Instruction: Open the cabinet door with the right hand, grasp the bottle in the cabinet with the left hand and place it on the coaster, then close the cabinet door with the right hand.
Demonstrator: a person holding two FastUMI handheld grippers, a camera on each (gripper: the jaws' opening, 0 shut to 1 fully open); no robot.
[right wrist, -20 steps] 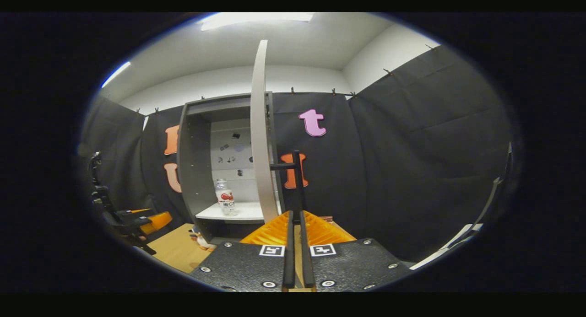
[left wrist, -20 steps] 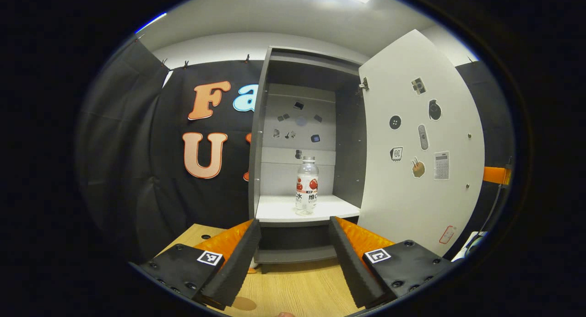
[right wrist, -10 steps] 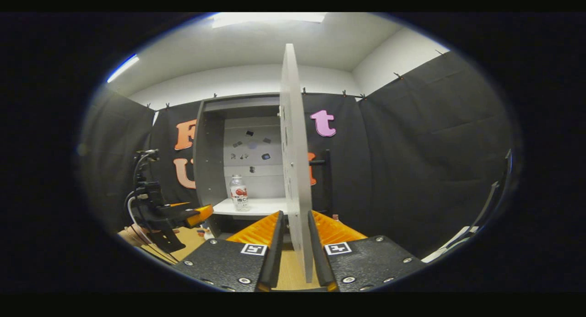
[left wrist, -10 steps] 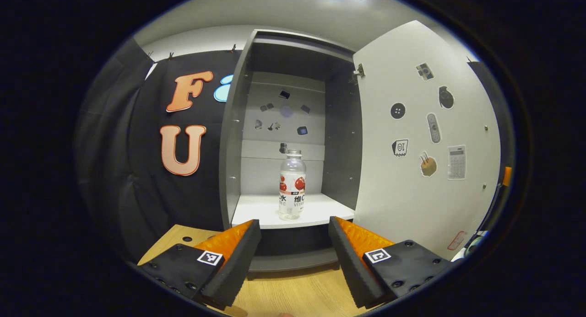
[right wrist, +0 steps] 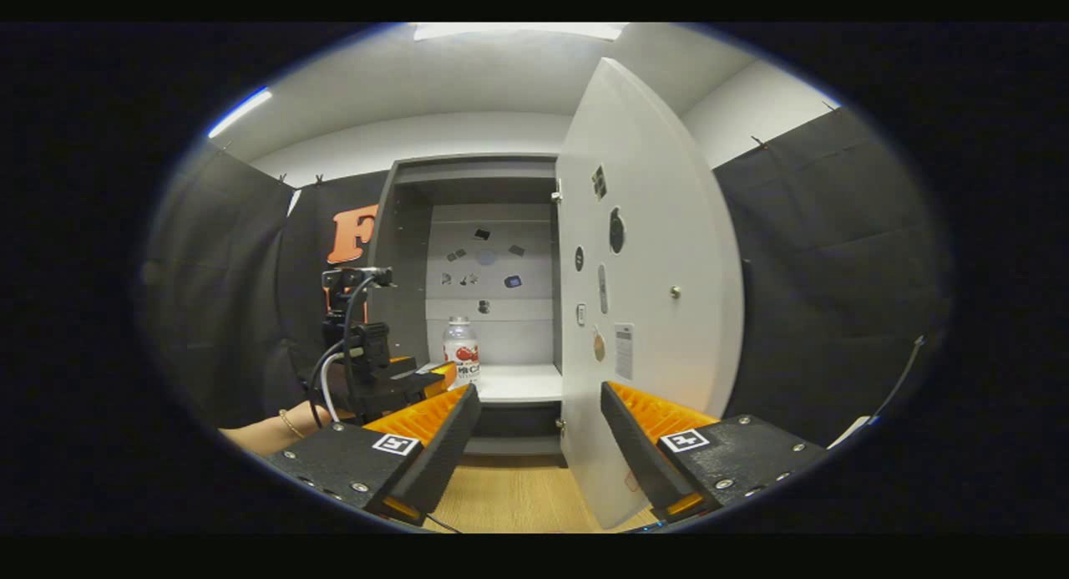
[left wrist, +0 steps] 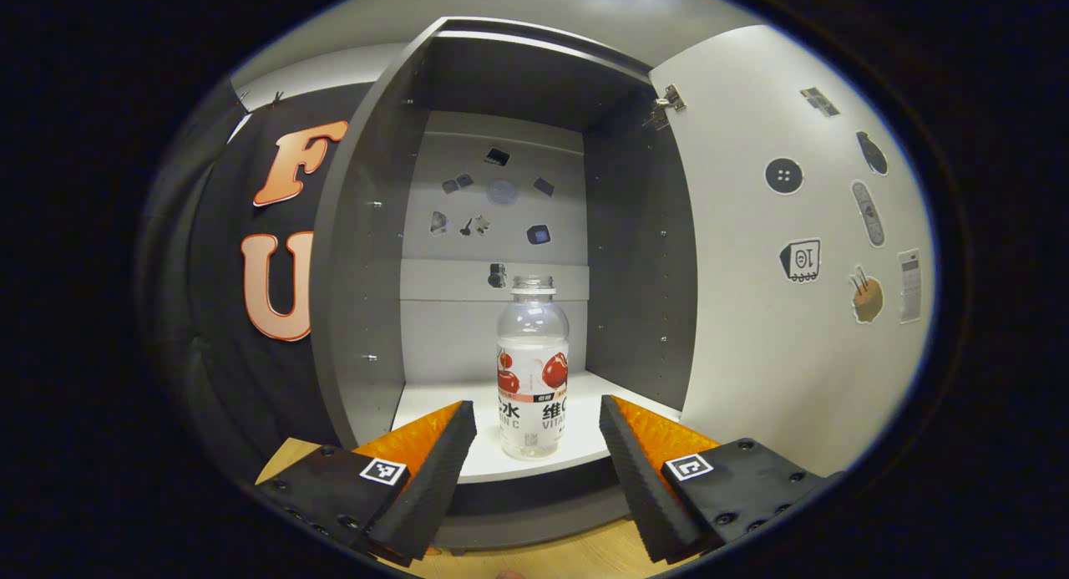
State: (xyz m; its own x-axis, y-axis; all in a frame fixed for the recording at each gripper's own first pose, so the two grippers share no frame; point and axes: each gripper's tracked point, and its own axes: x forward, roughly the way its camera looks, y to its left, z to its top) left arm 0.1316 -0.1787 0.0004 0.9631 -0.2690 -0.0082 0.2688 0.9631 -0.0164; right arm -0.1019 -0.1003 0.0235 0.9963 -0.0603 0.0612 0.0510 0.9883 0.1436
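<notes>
A clear bottle (left wrist: 533, 366) with a red-and-white label stands upright on the white shelf (left wrist: 576, 395) of the grey cabinet (left wrist: 359, 253). My left gripper (left wrist: 534, 466) is open just in front of the shelf edge, its fingers flanking the bottle without touching it. The white cabinet door (left wrist: 793, 253) stands swung open to the right. In the right gripper view my right gripper (right wrist: 539, 445) is open, with the door's (right wrist: 647, 295) lower edge standing between its fingers, apart from both. The bottle (right wrist: 460, 351) and the left gripper (right wrist: 392, 383) with a hand show farther off at left.
Stickers dot the cabinet's back panel (left wrist: 501, 195) and the inner face of the door. The wooden tabletop (right wrist: 509, 495) runs below the cabinet. A person's forearm (right wrist: 267, 433) lies low at the left of the right gripper view.
My left gripper has moved forward to the shelf, so the bottle now sits between its fingers. My right gripper has let go of the door handle, opened and drawn back; the door stands open.
</notes>
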